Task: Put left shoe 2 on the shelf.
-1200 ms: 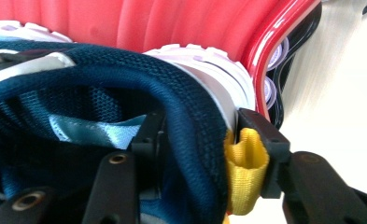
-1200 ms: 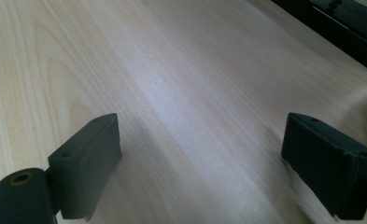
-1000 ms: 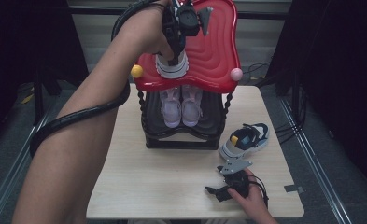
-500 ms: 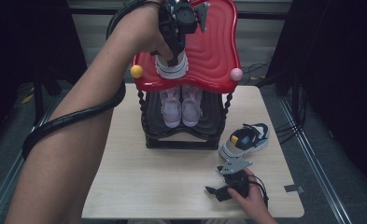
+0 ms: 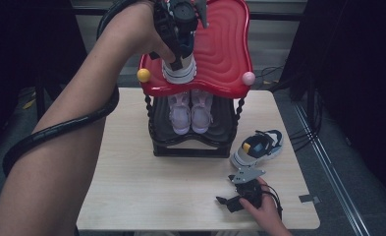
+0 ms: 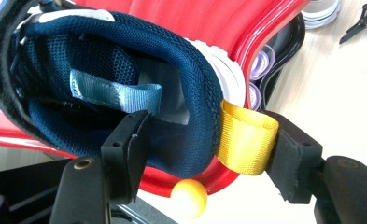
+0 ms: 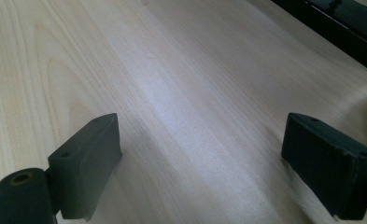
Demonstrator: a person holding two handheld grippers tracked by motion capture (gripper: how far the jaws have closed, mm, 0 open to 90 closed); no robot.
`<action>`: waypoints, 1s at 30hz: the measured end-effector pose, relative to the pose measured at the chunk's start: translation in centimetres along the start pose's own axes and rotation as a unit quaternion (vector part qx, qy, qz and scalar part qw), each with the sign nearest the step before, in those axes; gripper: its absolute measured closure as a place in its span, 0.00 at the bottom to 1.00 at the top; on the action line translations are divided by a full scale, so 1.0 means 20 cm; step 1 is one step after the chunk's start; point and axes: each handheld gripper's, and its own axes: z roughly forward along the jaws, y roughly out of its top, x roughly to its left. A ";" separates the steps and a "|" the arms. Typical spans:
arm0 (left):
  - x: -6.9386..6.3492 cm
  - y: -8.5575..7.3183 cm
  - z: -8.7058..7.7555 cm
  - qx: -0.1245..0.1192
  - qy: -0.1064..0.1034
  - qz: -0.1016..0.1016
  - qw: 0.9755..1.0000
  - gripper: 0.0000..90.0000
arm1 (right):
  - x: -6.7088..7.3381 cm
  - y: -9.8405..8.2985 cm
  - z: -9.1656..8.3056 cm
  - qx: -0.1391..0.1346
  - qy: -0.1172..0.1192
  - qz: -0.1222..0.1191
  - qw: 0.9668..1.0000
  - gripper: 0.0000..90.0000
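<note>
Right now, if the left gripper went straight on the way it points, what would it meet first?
The navy shoe on the red shelf top. The left gripper already has the shoe's heel collar and yellow pull loop between its jaws, which have just been opening, so contact looks almost immediate.

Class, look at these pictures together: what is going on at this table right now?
A person is putting shoes on a small rack. The left gripper has set a navy shoe on the red top shelf, and its jaws have just been opening, the heel between them. A pale pair sits on the lower shelf. Its mate, a second navy shoe, waits on the table beside the right gripper, which rests open there.
</note>
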 end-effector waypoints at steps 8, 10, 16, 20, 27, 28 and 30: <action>-0.01 -0.02 -0.03 -0.003 0.020 0.002 1.000 0.37 | 0.00 0.00 0.00 0.000 0.000 0.000 1.000 0.12; -0.01 -0.02 -0.03 -0.010 0.023 0.005 1.000 0.37 | 0.00 0.00 0.00 0.000 0.000 0.000 1.000 0.12; 0.00 -0.03 -0.04 -0.012 0.032 0.000 0.999 0.36 | 0.00 0.00 0.00 -0.001 0.000 0.000 1.000 0.12; 0.00 -0.06 -0.07 -0.013 0.033 -0.009 0.999 0.34 | 0.00 0.00 0.00 0.000 0.000 0.000 1.000 0.12; 0.00 -0.16 -0.06 -0.014 0.019 -0.041 0.999 0.31 | 0.00 0.00 0.00 0.000 0.000 0.000 1.000 0.12; 0.00 -0.17 -0.06 -0.011 0.014 -0.045 0.999 0.31 | 0.00 0.00 0.00 -0.001 0.000 -0.001 1.000 0.12; 0.00 -0.20 -0.05 -0.015 0.010 -0.055 0.998 0.30 | 0.00 0.00 0.00 0.000 0.000 0.000 1.000 0.12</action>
